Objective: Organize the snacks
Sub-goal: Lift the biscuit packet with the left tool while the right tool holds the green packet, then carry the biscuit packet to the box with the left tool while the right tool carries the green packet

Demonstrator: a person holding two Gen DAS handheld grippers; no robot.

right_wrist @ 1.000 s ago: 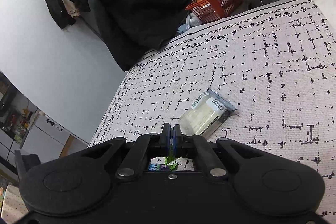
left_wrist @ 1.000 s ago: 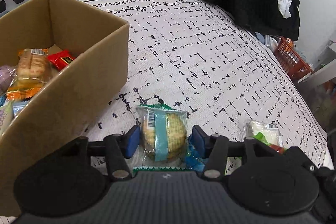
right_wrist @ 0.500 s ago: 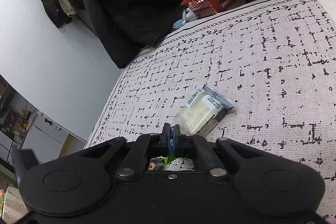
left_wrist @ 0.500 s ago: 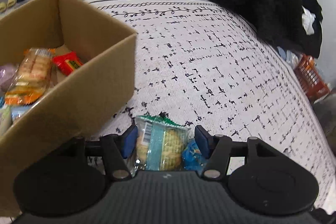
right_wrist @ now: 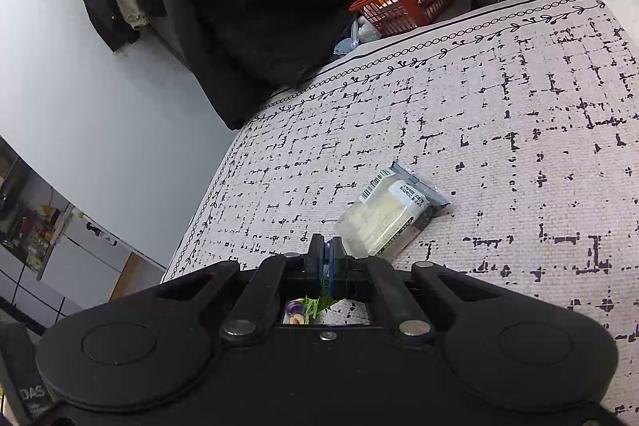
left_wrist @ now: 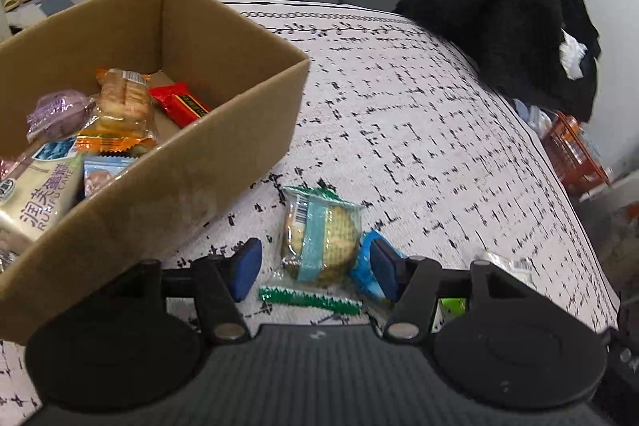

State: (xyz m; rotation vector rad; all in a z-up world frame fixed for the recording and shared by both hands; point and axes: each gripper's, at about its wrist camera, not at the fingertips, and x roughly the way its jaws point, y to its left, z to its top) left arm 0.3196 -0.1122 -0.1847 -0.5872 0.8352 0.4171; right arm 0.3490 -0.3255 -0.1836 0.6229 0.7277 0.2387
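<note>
the cream-coloured snack pack [left_wrist: 34, 202] at the near left inside the cardboard box [left_wrist: 223, 154] carries large dark chinese characters, the first two reading 润芙, with the latin line "runfu cake" beside them; a small round logo sits on its left edge, too small to read. the red bar [left_wrist: 179, 104] deeper in the box has a dark band with gold lettering that is too blurred to make out. barcodes show on the round cracker pack [left_wrist: 319, 238] between the left gripper's pads and on the clear pack [right_wrist: 389, 212] lying on the patterned cloth, whose white label holds tiny unreadable print. at the lower left corner of the right wrist view, white letters "das" stand on a dark object [right_wrist: 28, 396].
</note>
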